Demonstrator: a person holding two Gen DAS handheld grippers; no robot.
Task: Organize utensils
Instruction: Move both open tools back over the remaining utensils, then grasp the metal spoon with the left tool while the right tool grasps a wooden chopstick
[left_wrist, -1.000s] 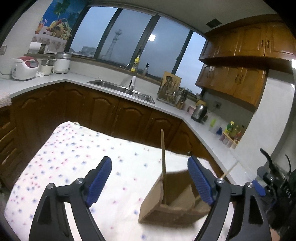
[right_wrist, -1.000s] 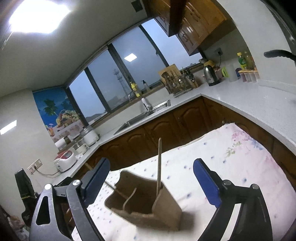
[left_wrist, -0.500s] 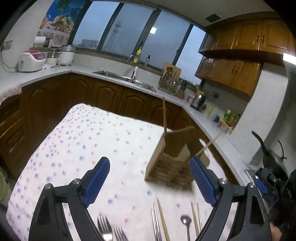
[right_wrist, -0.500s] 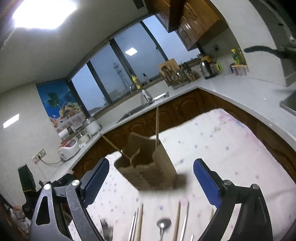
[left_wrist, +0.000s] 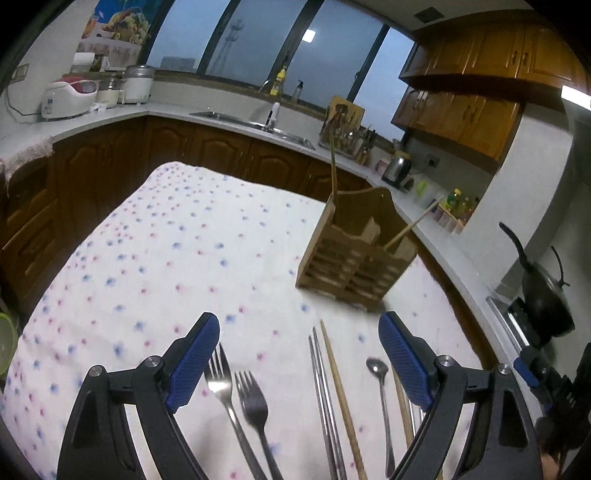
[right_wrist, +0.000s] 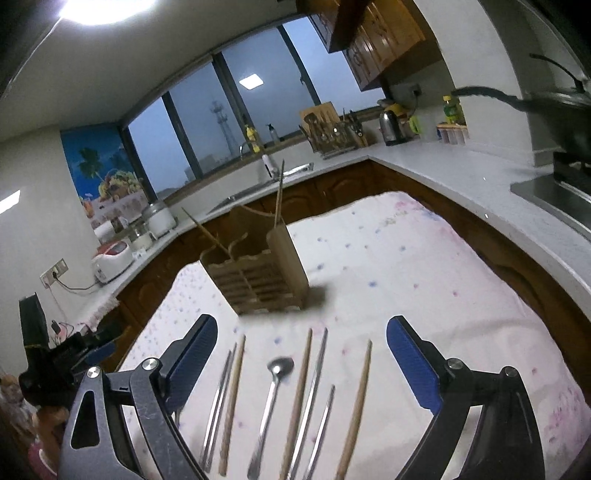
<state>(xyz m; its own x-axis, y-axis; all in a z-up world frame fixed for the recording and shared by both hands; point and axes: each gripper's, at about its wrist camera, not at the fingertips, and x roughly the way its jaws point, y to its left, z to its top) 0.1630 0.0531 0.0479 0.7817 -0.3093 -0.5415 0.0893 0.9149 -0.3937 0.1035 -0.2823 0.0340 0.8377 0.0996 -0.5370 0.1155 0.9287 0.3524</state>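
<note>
Left gripper (left_wrist: 299, 354) and right gripper (right_wrist: 301, 358) both spread wide, empty. Spoon (right_wrist: 271, 400), forks (left_wrist: 240, 402), chopsticks lower centre; wooden caddy (right_wrist: 255, 273) mid-frame.

Slatted matt wood holder (left_wrist: 354, 254), shiny metal forks (left_wrist: 236, 402) and spoon (right_wrist: 273, 398), wooden chopsticks (right_wrist: 356, 402), soft printed cloth (left_wrist: 166, 236).

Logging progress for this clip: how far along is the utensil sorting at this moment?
Early stage. Done: two wooden chopsticks already stand in the wooden holder. In hand: nothing; the left tool and right tool are both open above the row. Left: two forks, the spoon, the metal chopsticks and loose wooden chopsticks lie on the tablecloth.
</note>
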